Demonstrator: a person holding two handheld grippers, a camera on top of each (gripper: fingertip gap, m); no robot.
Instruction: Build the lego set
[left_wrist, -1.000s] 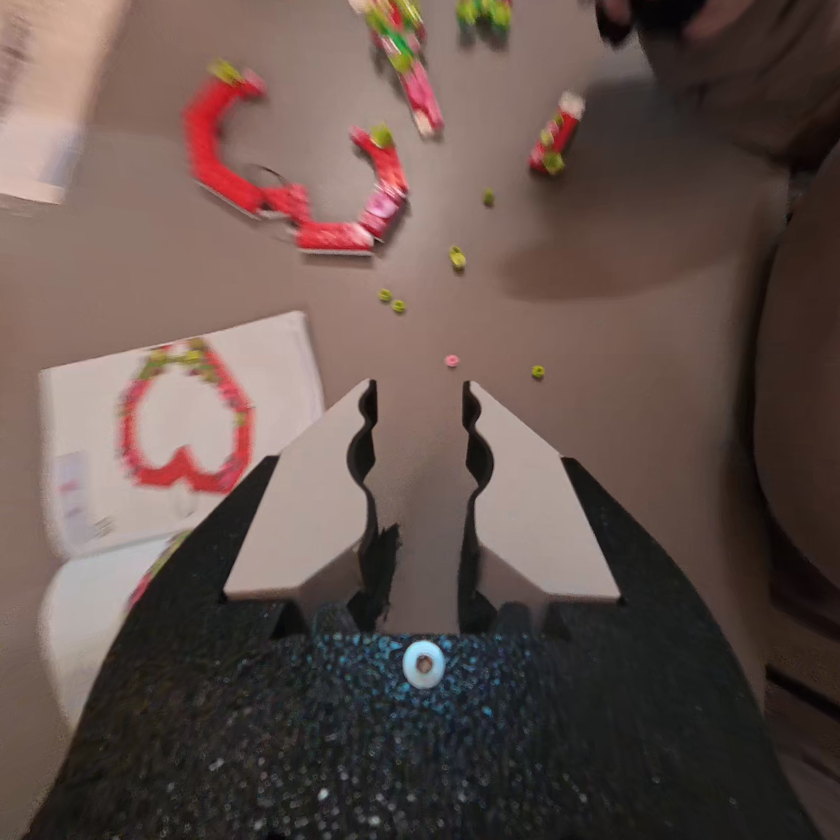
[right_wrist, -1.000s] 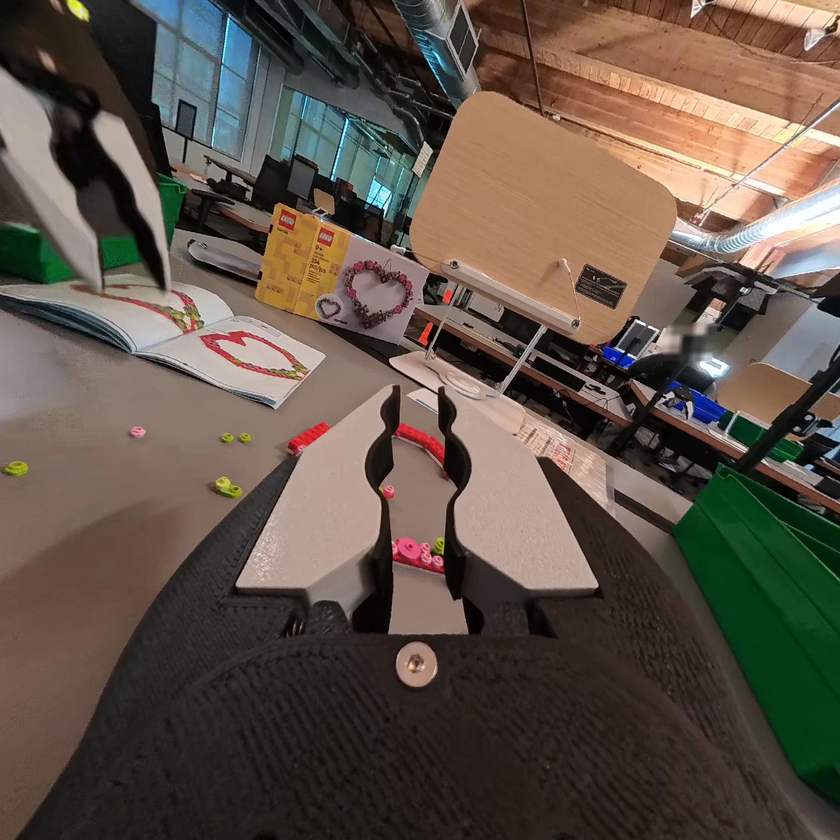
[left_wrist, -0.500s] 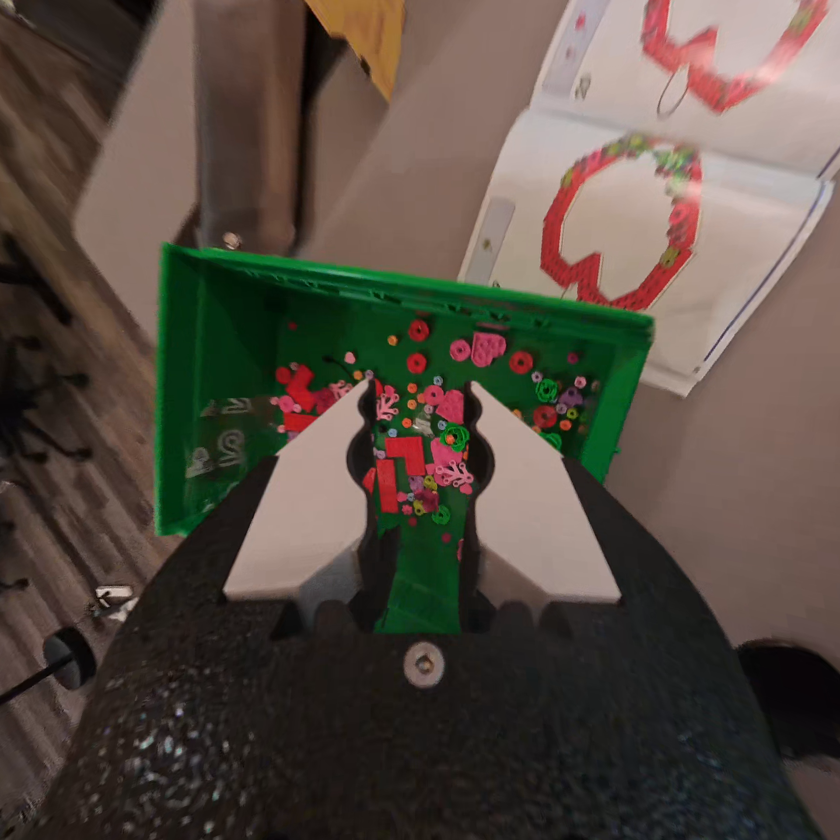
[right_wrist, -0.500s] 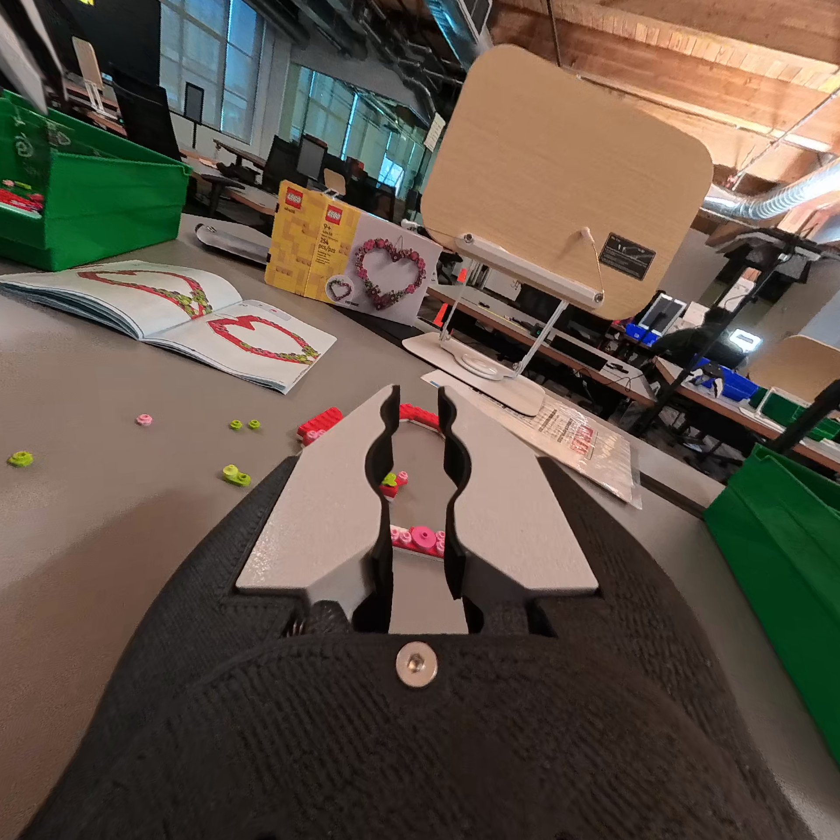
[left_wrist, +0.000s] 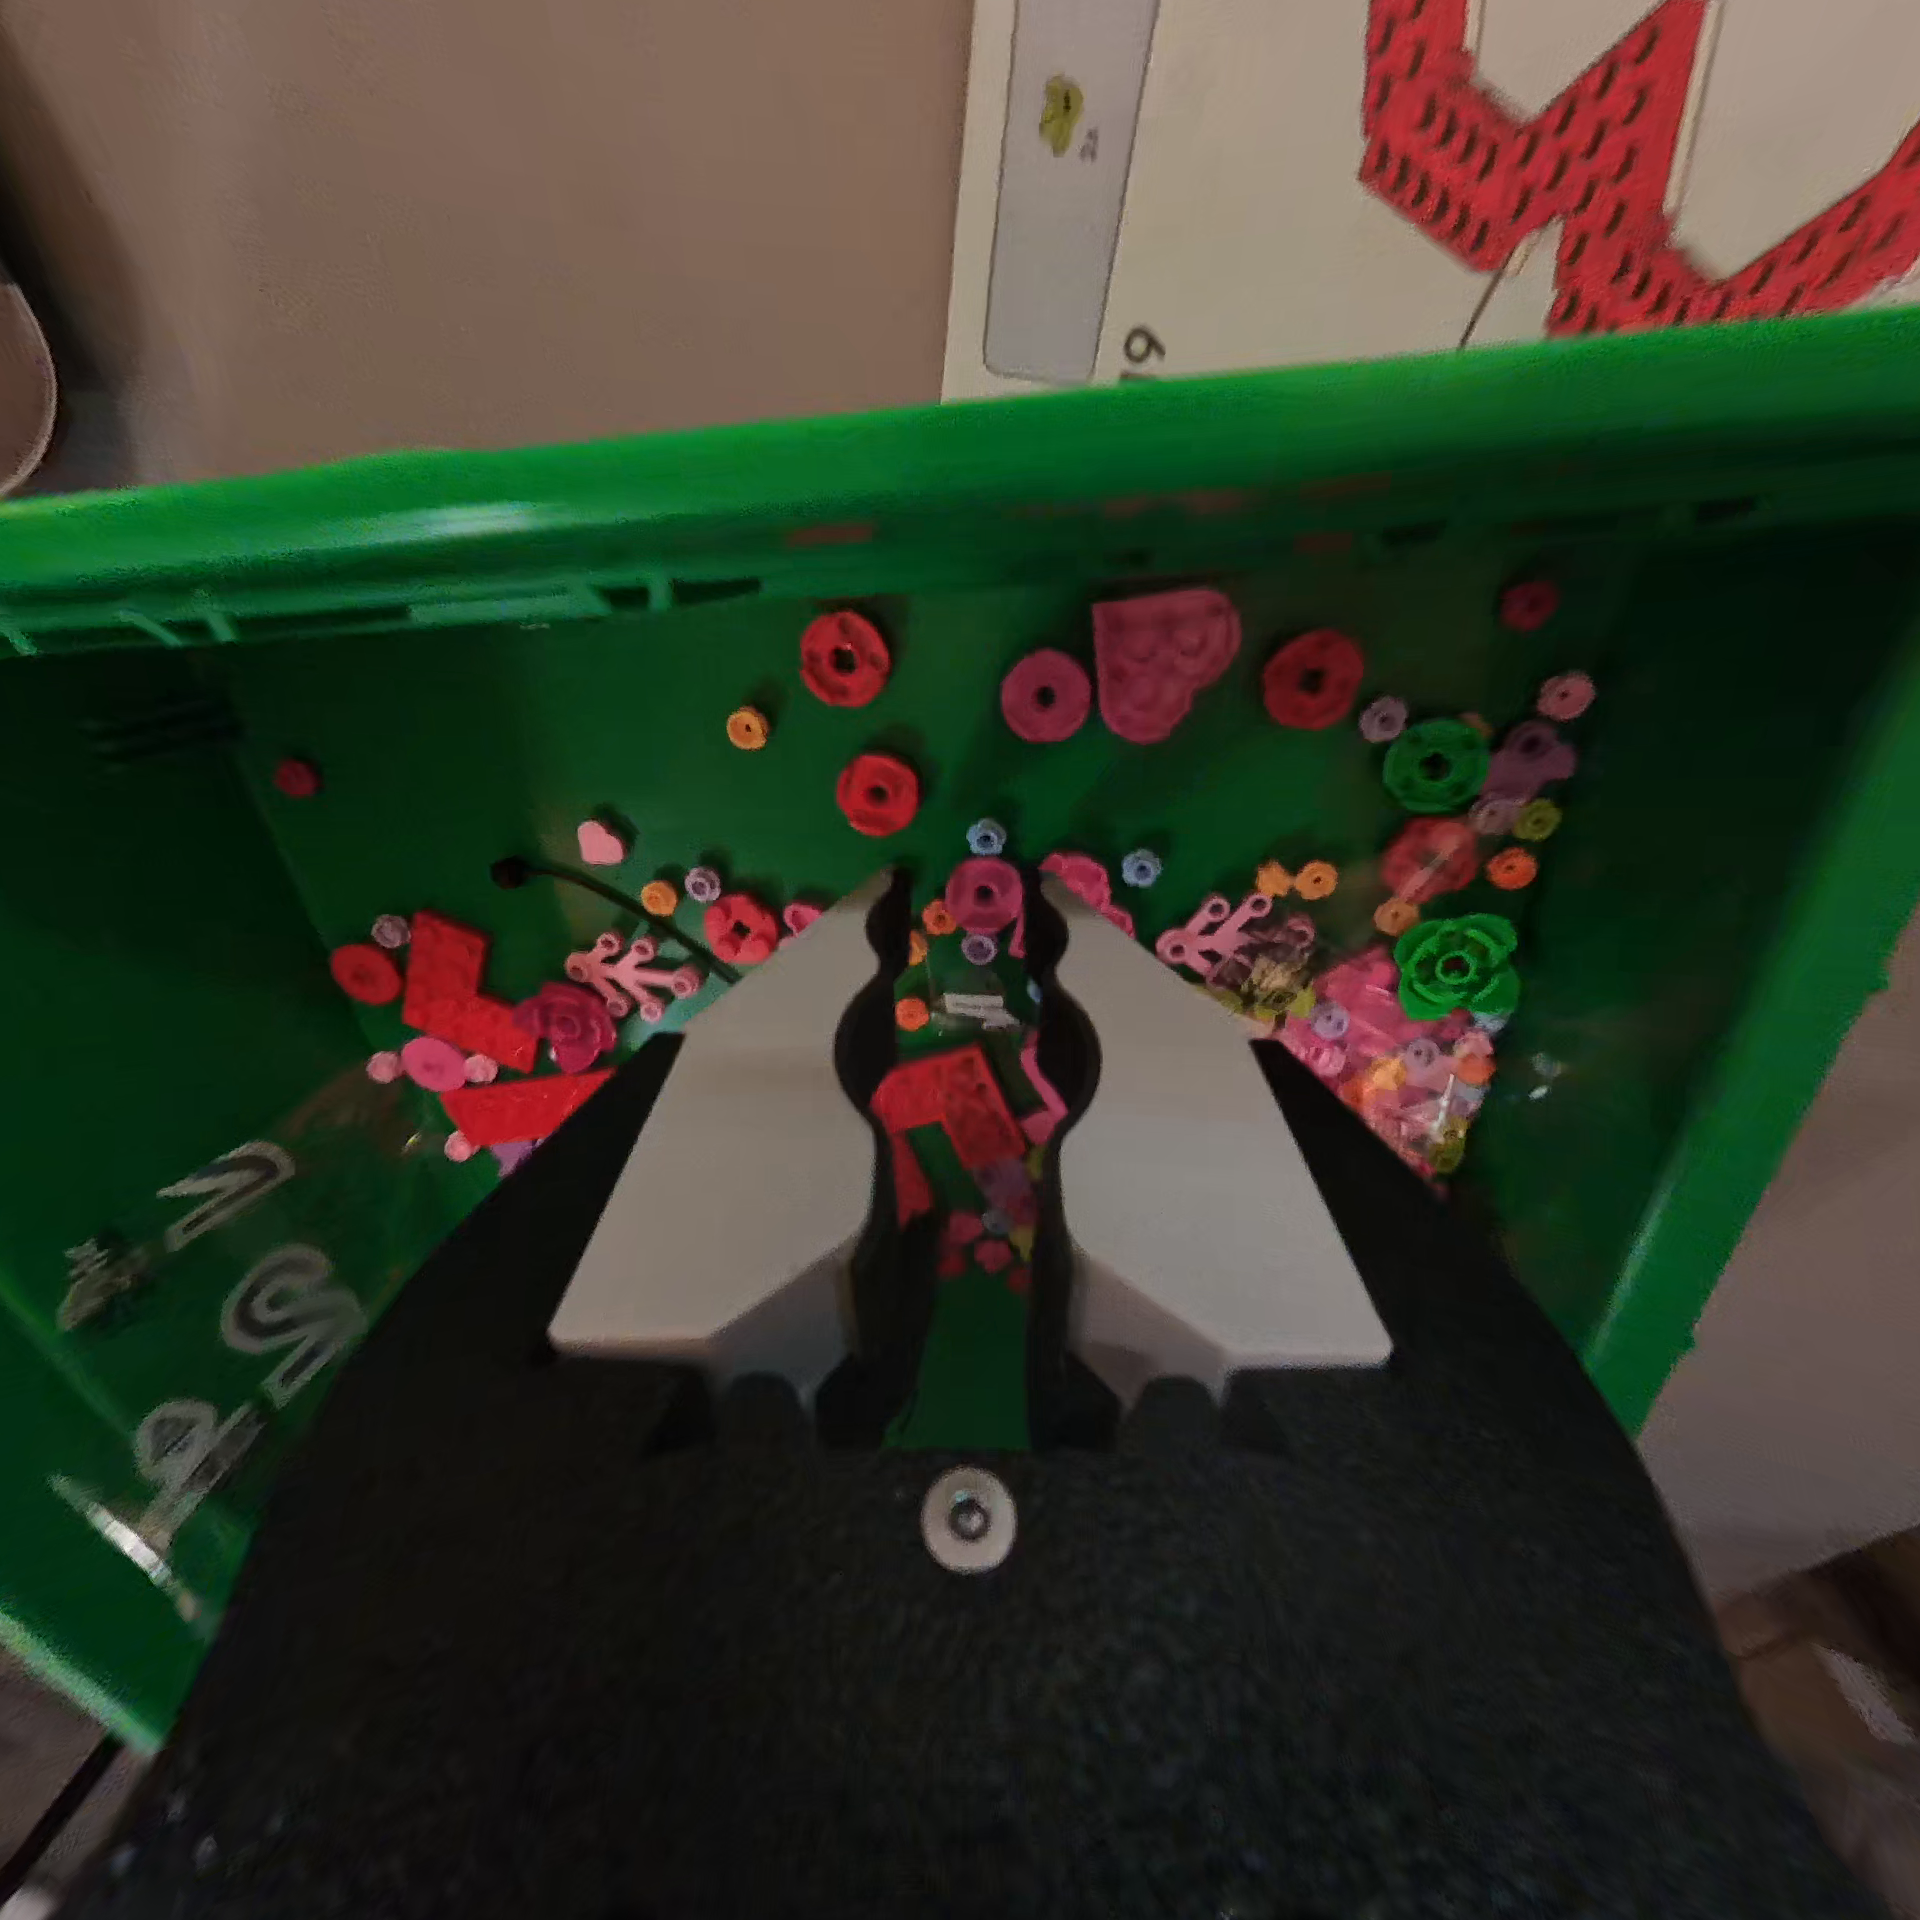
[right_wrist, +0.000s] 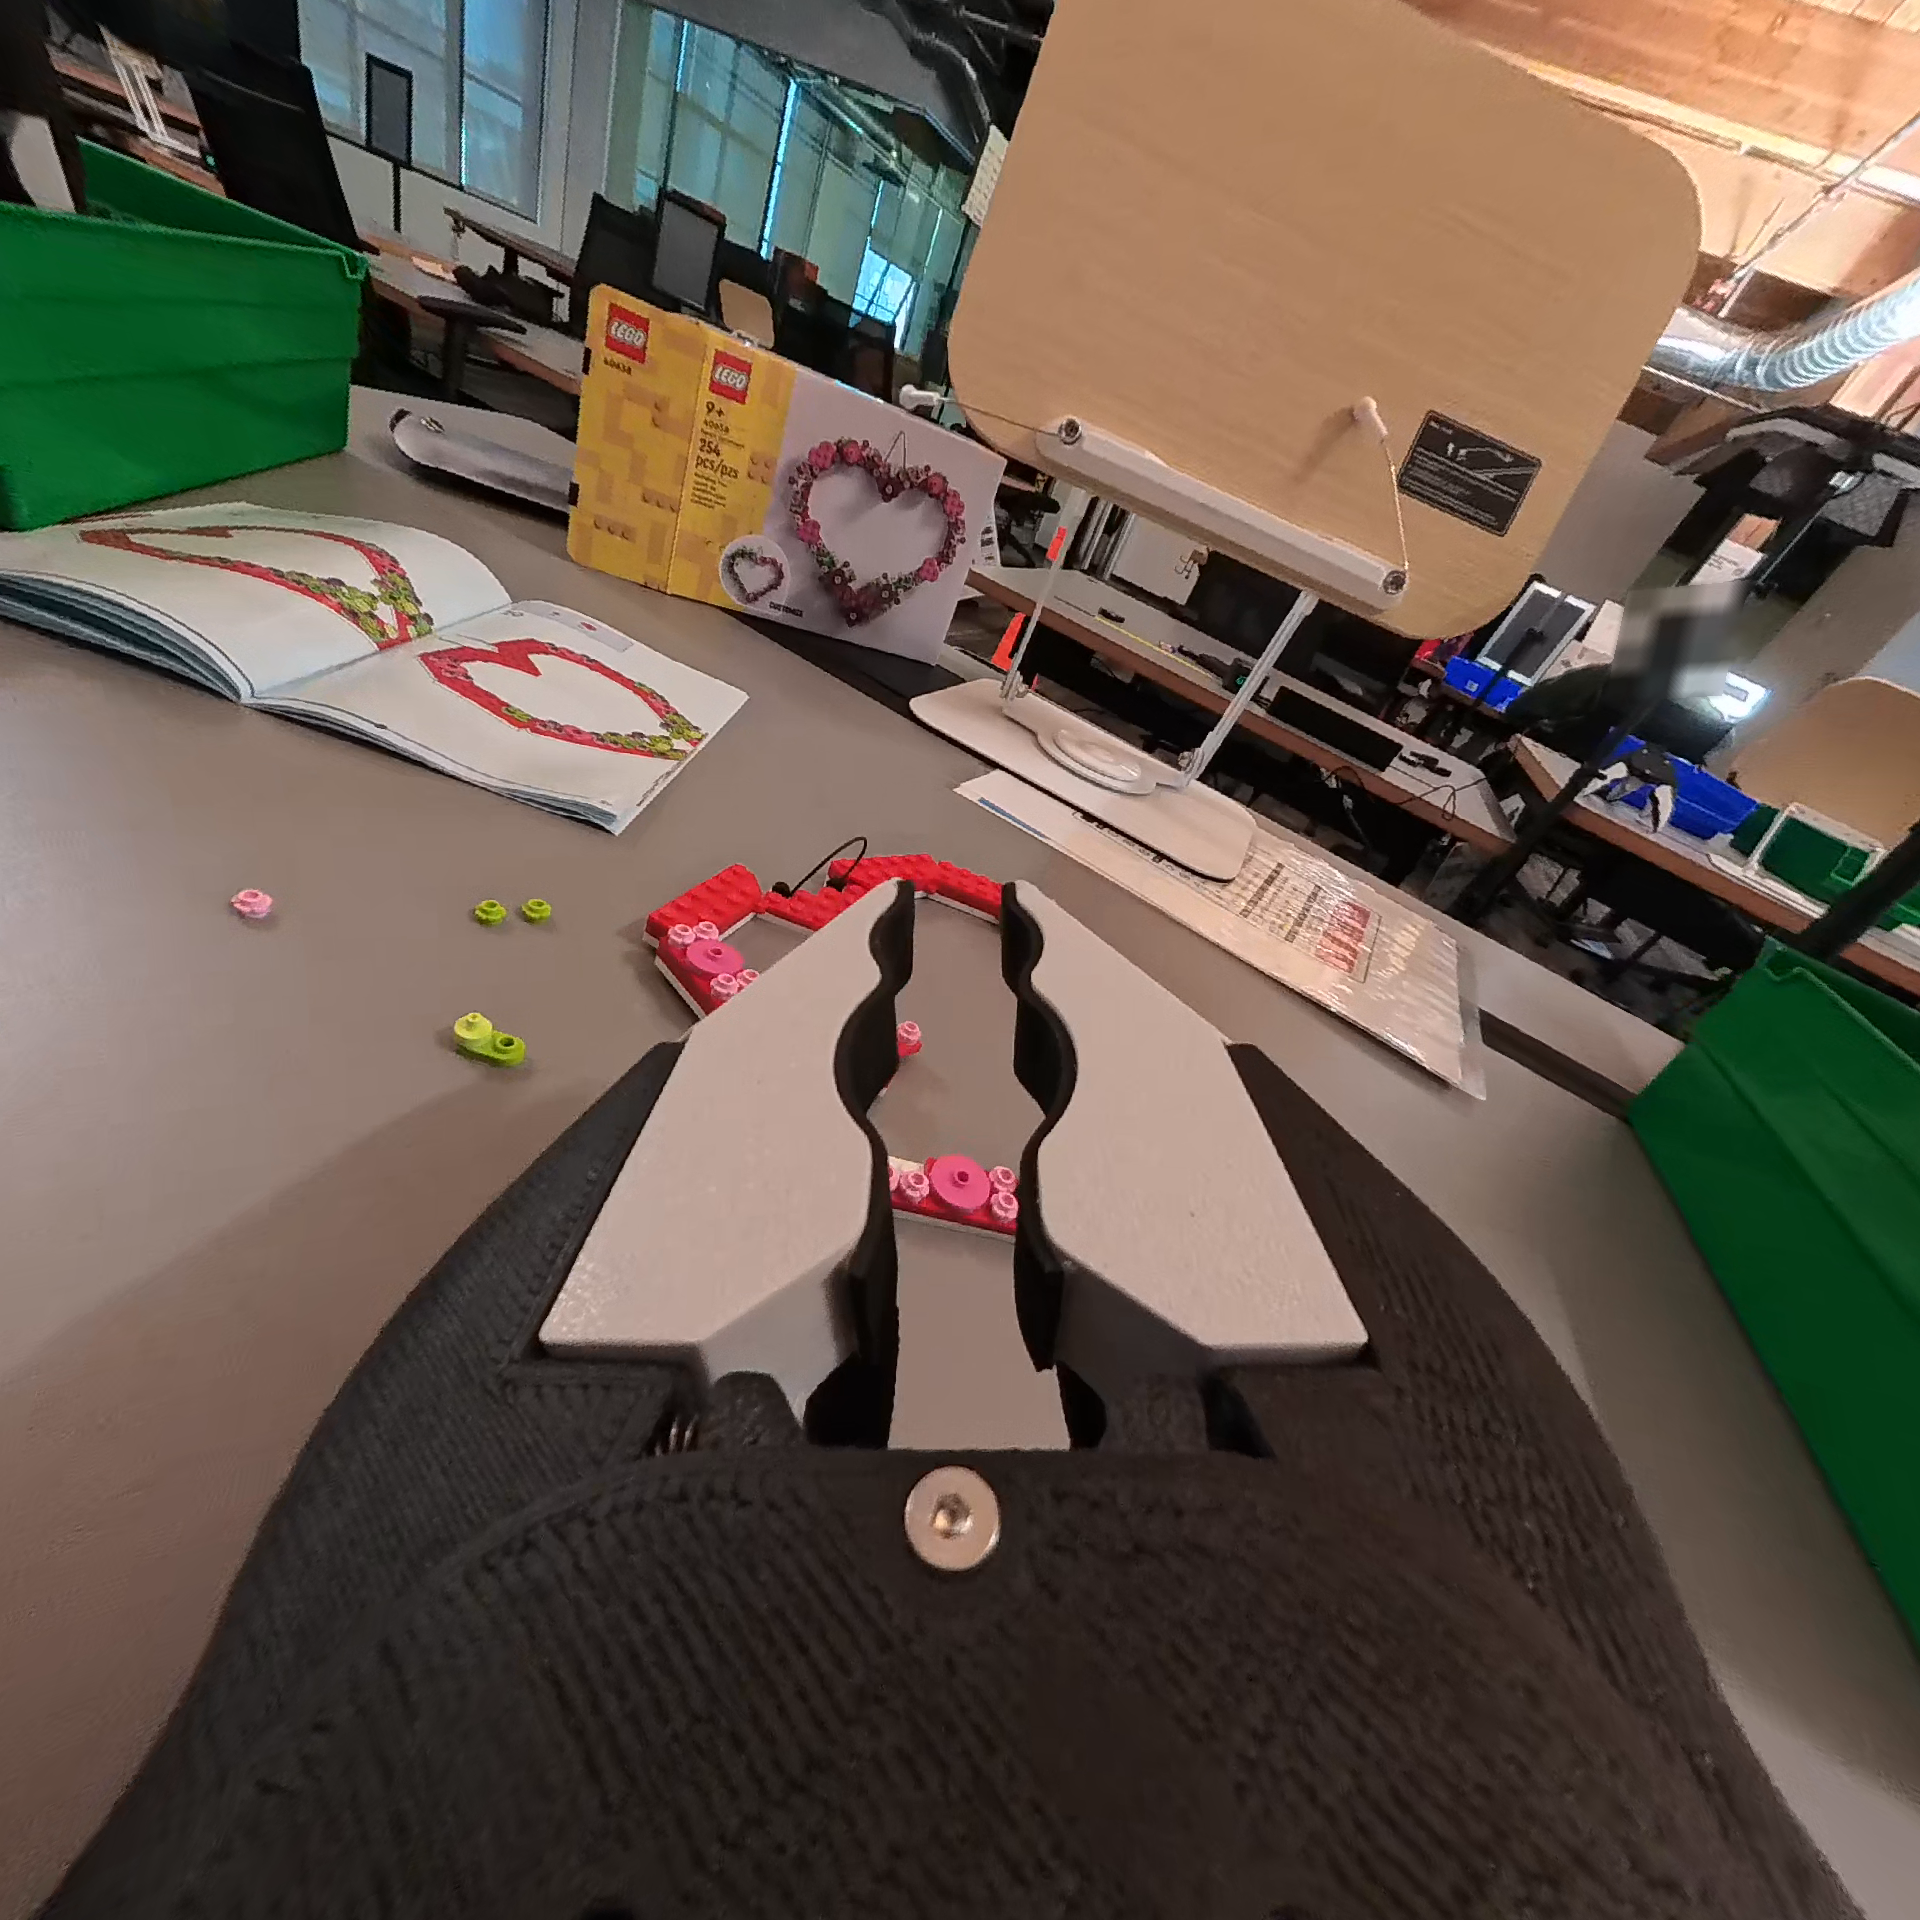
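Observation:
My left gripper (left_wrist: 966, 883) is open and empty, reaching down into a green bin (left_wrist: 935, 488) full of loose red, pink, orange and green pieces. A dark pink round piece (left_wrist: 982, 896) lies on the bin floor between its fingertips; whether they touch it I cannot tell. My right gripper (right_wrist: 958, 894) is open and empty, low over the grey table above the red heart frame (right_wrist: 821, 899). A pink-studded section (right_wrist: 954, 1190) of the frame shows between its fingers. The open instruction booklet (right_wrist: 416, 655) lies on the table at left; its page (left_wrist: 1455, 187) shows beyond the bin.
Loose lime pieces (right_wrist: 488, 1039) and a pink piece (right_wrist: 251, 902) lie left of the frame. The set's yellow box (right_wrist: 769, 488) and a wooden book stand (right_wrist: 1299, 312) are behind. Green bins stand at far left (right_wrist: 166, 343) and at right (right_wrist: 1808, 1195).
My left gripper swung from the table with the heart frame over to the green bin and dropped deep into it. My right gripper rose slightly above the frame and stayed open.

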